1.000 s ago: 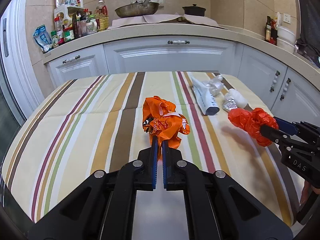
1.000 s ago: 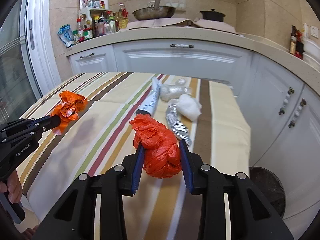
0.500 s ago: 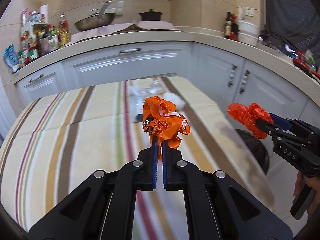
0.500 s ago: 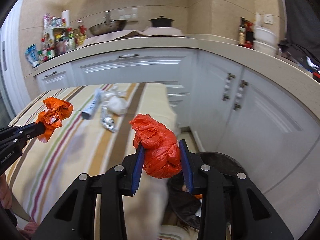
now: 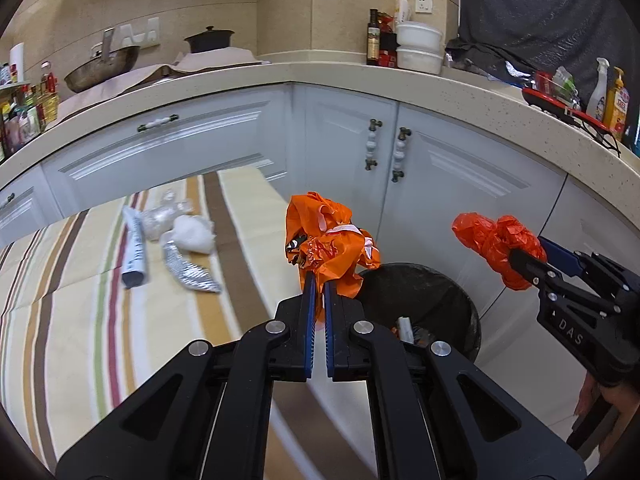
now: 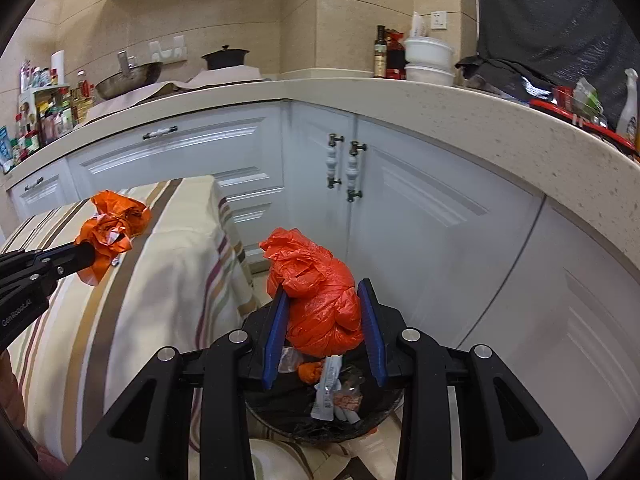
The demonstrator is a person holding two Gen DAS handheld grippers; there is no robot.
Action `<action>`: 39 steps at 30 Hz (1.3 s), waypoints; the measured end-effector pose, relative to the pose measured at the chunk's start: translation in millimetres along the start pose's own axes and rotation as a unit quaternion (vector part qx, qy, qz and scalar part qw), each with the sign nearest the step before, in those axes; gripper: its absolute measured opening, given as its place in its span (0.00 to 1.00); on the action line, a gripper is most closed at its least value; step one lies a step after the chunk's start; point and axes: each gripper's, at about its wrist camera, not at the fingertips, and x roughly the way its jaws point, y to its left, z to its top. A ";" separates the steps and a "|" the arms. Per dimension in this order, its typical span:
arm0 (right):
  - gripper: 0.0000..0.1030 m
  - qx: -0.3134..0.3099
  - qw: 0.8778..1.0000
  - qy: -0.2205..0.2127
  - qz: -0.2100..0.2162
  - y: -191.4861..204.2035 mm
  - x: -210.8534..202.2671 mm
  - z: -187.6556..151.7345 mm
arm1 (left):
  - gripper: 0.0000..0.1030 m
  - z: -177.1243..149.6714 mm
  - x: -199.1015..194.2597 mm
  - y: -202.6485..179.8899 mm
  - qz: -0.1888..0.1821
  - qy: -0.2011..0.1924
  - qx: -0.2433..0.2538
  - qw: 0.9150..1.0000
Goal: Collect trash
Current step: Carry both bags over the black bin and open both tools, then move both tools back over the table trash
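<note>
My left gripper (image 5: 317, 280) is shut on a crumpled orange wrapper (image 5: 326, 240), held in the air over the table's right edge; it also shows in the right wrist view (image 6: 110, 228). My right gripper (image 6: 324, 300) is shut on a red plastic bag (image 6: 320, 300), held above the black trash bin (image 6: 380, 416). The bin (image 5: 432, 292) stands on the floor beside the table and holds several scraps. The red bag also shows in the left wrist view (image 5: 496, 244).
A striped tablecloth covers the table (image 5: 80, 320). On it lie a white tube (image 5: 134, 248), a silver foil wrapper (image 5: 190, 268) and clear and white plastic scraps (image 5: 192, 232). White cabinets (image 6: 440, 220) and a countertop curve around behind the bin.
Both grippers have swung right, from over the table to its right edge. The red bag now hangs over the bin. Both grips are unchanged.
</note>
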 end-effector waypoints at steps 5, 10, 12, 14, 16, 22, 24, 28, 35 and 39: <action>0.34 0.018 1.000 -0.002 -0.008 -17.9 7.4 -3.3 | 0.04 8.2 19.6 -32.4 -0.009 0.003 0.021 1.000; 0.35 0.035 0.999 -0.002 -0.009 -32.0 18.1 -6.4 | 0.04 15.5 38.8 -59.0 -0.020 0.011 0.041 0.999; 0.38 0.043 0.999 -0.003 -0.006 -37.7 24.9 -7.5 | 0.08 17.6 50.5 -69.7 -0.025 0.024 0.055 0.998; 0.47 0.048 0.999 0.001 -0.007 -39.9 31.8 -9.5 | 0.22 18.7 62.4 -78.3 -0.022 0.035 0.065 0.997; 0.52 0.054 0.998 0.006 -0.011 -44.1 38.0 -12.1 | 0.42 19.4 68.1 -82.0 -0.021 0.039 0.064 0.997; 0.54 0.063 0.998 0.012 -0.013 -49.1 39.3 -15.3 | 0.44 19.7 65.2 -75.4 -0.014 0.032 0.058 0.998; 0.54 0.063 0.998 0.013 -0.012 -48.6 39.0 -14.8 | 0.44 19.8 63.3 -68.7 -0.011 0.032 0.049 0.998; 0.56 0.060 0.998 0.010 -0.005 -42.3 38.2 -10.4 | 0.44 17.5 54.3 -49.5 0.001 0.030 0.034 0.999; 0.57 0.036 0.999 0.002 0.028 -8.6 37.9 1.8 | 0.44 6.9 31.1 -0.4 0.050 0.021 0.009 0.999; 0.57 0.020 0.998 0.000 0.056 18.3 40.9 8.7 | 0.44 0.8 19.6 32.7 0.081 0.022 -0.015 0.996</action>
